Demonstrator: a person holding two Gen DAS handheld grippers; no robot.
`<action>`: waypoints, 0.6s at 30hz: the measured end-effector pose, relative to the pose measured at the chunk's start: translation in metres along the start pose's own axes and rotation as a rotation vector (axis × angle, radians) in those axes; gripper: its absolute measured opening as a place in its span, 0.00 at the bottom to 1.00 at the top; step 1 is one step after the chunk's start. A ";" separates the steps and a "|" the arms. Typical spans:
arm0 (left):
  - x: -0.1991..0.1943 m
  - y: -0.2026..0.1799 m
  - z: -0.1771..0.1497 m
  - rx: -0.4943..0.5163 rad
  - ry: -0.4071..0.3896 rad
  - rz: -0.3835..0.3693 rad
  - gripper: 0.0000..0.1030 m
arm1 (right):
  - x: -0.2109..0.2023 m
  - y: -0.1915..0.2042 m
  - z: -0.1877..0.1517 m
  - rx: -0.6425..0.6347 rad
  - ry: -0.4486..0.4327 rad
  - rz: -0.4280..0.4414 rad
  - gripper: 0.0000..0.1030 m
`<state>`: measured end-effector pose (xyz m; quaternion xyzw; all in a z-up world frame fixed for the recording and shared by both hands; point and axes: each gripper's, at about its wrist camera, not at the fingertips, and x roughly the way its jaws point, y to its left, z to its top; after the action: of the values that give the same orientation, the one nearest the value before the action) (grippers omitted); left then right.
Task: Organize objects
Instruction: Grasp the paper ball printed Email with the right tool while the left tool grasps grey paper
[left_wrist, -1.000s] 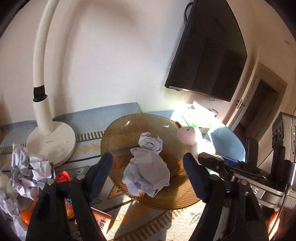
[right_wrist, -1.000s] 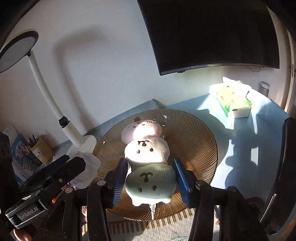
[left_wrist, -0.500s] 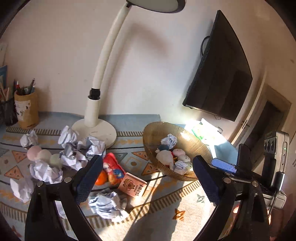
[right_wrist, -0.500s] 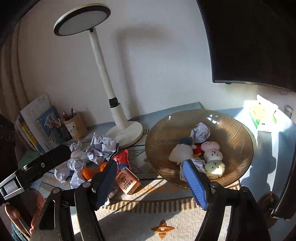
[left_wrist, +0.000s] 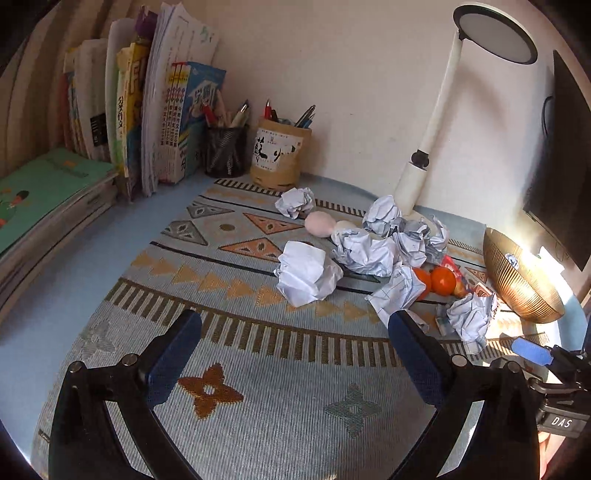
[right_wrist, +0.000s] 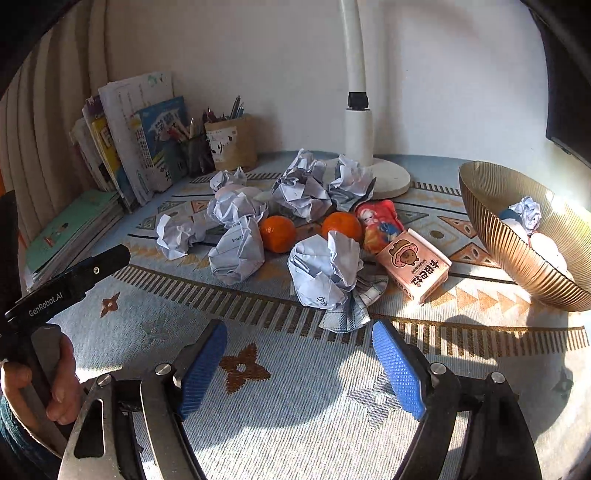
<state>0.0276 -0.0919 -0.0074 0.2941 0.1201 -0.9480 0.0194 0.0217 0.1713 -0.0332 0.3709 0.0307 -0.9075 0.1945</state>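
Note:
Several crumpled paper balls lie on the patterned mat; the nearest to my left gripper (left_wrist: 295, 347) is a white ball (left_wrist: 307, 272), just ahead of its open, empty jaws. My right gripper (right_wrist: 299, 354) is open and empty, just short of another paper ball (right_wrist: 325, 271). Two oranges (right_wrist: 277, 229) (right_wrist: 340, 225), a red snack packet (right_wrist: 380, 221) and a pink carton (right_wrist: 415, 269) lie among the paper. The gold ribbed bowl (right_wrist: 498, 236) at the right holds plush toys and a paper ball. It also shows in the left wrist view (left_wrist: 517, 280).
A white desk lamp (right_wrist: 369, 162) stands behind the pile. Books (left_wrist: 147, 110) and two pen holders (left_wrist: 275, 155) line the back left wall. A pink plush ball (left_wrist: 319, 223) lies among the papers. A dark screen (left_wrist: 569, 166) hangs at the right.
Both grippers have pulled back from the bowl and swung left over the mat. The plush toys and paper they held over the bowl now lie in it; both jaws stand wide open.

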 end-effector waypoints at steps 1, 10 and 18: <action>-0.002 0.000 0.000 0.005 -0.017 -0.007 0.98 | 0.004 -0.002 -0.002 0.007 0.014 -0.009 0.78; 0.004 0.001 -0.004 -0.015 0.046 -0.031 0.98 | 0.026 -0.005 -0.002 0.033 0.116 -0.121 0.86; 0.005 0.005 -0.005 -0.036 0.061 -0.043 0.98 | 0.021 0.001 -0.002 -0.001 0.087 -0.163 0.86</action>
<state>0.0268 -0.0950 -0.0148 0.3200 0.1437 -0.9365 0.0007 0.0096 0.1642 -0.0492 0.4062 0.0697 -0.9033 0.1187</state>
